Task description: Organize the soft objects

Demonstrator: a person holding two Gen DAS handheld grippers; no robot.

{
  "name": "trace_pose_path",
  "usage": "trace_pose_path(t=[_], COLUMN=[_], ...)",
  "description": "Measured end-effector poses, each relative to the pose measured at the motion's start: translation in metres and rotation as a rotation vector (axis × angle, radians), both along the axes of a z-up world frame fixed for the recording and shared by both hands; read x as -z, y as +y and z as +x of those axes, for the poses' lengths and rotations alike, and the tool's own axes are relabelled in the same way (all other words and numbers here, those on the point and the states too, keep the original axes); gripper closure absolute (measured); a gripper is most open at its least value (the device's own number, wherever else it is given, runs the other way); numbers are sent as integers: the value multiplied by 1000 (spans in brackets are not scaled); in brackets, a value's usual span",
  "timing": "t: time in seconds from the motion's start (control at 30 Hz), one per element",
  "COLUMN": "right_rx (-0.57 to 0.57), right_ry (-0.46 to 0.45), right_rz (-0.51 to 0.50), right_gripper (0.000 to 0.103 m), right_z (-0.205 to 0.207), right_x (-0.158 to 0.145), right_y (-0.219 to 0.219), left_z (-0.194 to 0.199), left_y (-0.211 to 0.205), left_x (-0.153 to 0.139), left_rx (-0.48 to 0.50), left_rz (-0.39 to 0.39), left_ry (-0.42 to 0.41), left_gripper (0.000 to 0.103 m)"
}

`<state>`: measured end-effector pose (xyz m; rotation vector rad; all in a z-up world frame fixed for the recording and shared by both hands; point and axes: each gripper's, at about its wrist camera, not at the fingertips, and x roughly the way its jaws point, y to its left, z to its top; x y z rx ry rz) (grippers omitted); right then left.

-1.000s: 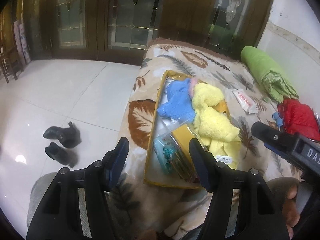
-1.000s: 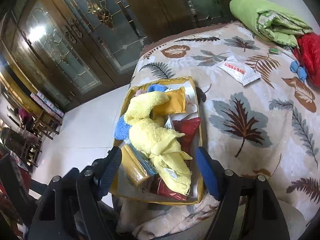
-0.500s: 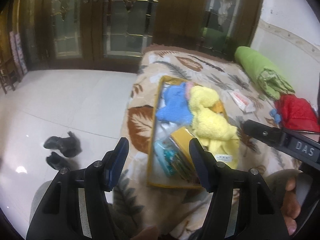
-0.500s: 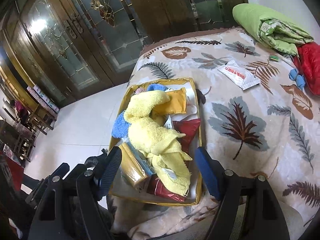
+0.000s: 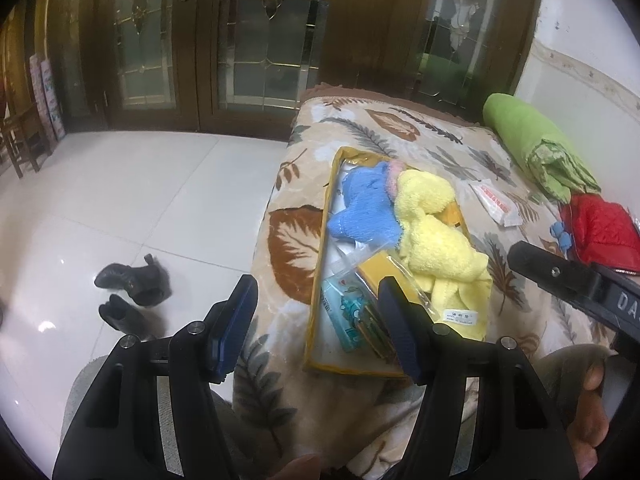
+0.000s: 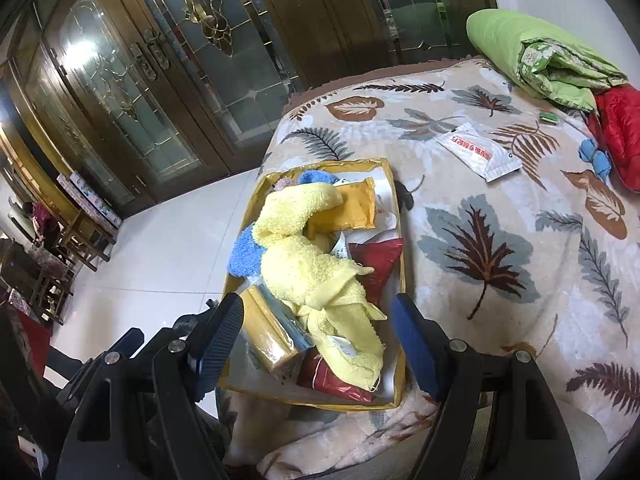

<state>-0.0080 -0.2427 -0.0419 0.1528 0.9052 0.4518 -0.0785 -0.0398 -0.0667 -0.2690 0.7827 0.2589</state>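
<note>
We see blue cloth (image 6: 247,251) mostly hidden under yellow towel (image 6: 316,276); red jacket (image 6: 618,128) cut off at right edge; packet (image 6: 478,151) print unreadable.

one yellow towel (image 6: 312,272), one blue cloth (image 5: 366,210), two black boots (image 5: 134,280), one white packet (image 6: 478,151).

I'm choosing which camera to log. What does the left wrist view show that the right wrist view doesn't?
Only left wrist: black boots on the floor, and the right gripper's body beside it.
Only right wrist: a red packet in the tray, a small green item near the quilt.
Both: tray, yellow towel, blue towel, white packet, green quilt.
</note>
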Motion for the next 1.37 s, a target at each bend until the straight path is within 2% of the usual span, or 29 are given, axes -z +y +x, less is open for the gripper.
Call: trace_pose_path(t=[0.13, 0.3, 0.77, 0.97, 1.03, 1.1, 1.23, 1.37], right_rx=[-13, -26, -28, -18, -14, -9, -6, -4], right_ry=[-26, 3, -18, -18, -23, -30, -19, -11], right_rz=[26, 30, -25, -21, -21, -23, -7, 4], right_gripper=[27, 26, 27, 26, 26, 26, 27, 27], right_z=[-4, -1, -6, -5, -6, -6, -4, -3], right_x=[-4, 0, -1, -2, -2, -2, -2, -1], right_y=[-1, 1, 11, 10, 10, 9, 6, 3], left_z=[3, 1, 1, -2, -1, 2, 24, 26], left_y=[0, -4, -7, -9, -16, -17, -11, -15], left_x=[3, 2, 5, -1, -12, -18, -15, -8], left_rx=[-5, -18, -10, 9, 20, 40, 53, 47], left_rz=[-9, 26, 42, 40, 88, 94, 44, 85], left_ry=[26, 27, 44, 15, -3, -23, 34, 27], left_gripper=[40, 40, 40, 40, 40, 40, 40, 40])
